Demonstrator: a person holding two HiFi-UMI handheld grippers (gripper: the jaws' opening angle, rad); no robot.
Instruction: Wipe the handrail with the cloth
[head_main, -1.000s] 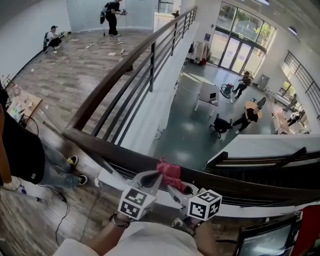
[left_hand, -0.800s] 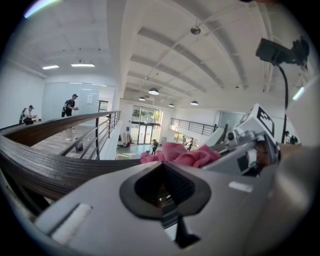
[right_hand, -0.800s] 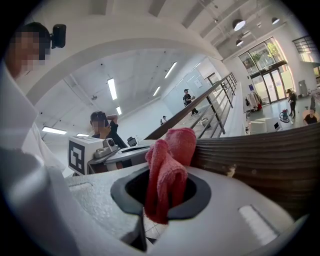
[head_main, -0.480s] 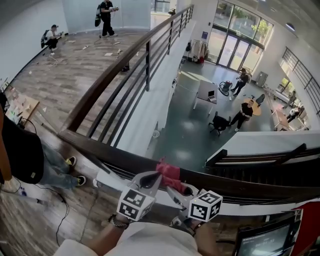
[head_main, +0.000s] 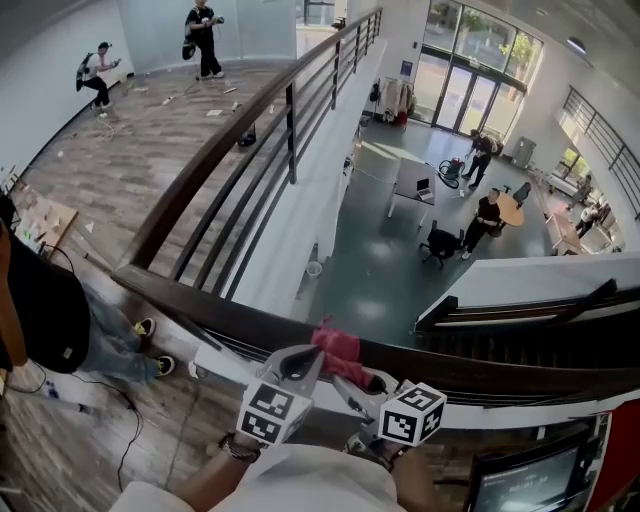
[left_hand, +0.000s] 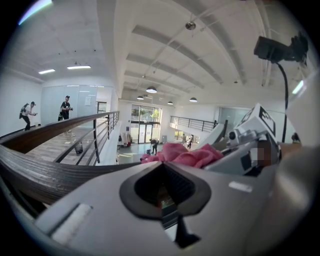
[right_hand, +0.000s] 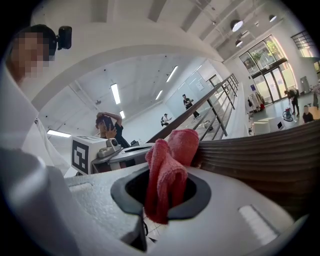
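- Right gripper (right_hand: 165, 176): clamped on pink cloth (right_hand: 182, 145), cloth lying atop dark wooden handrail (right_hand: 250, 155).
- Left gripper (left_hand: 162, 166): jaws together, nothing between, just beside cloth.

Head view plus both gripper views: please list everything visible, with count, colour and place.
Dark brown wooden handrail: one, cornered; crosses the foreground and runs away to the upper left.
Pink-red cloth: one, draped on the handrail near the centre.
Black metal railing bars: several, under the handrail.
Wood-plank floor: brown, upper level, left.
Distant people: two, dark clothes, far end of that floor.
Bystander in a black top: one, left edge.
White table: one, on the grey lower floor.
People downstairs: several, near the table.
Dark monitor: one, bottom right corner.
Left claw: grey, shut, empty, beside the cloth.
Right claw: grey, shut on the cloth.
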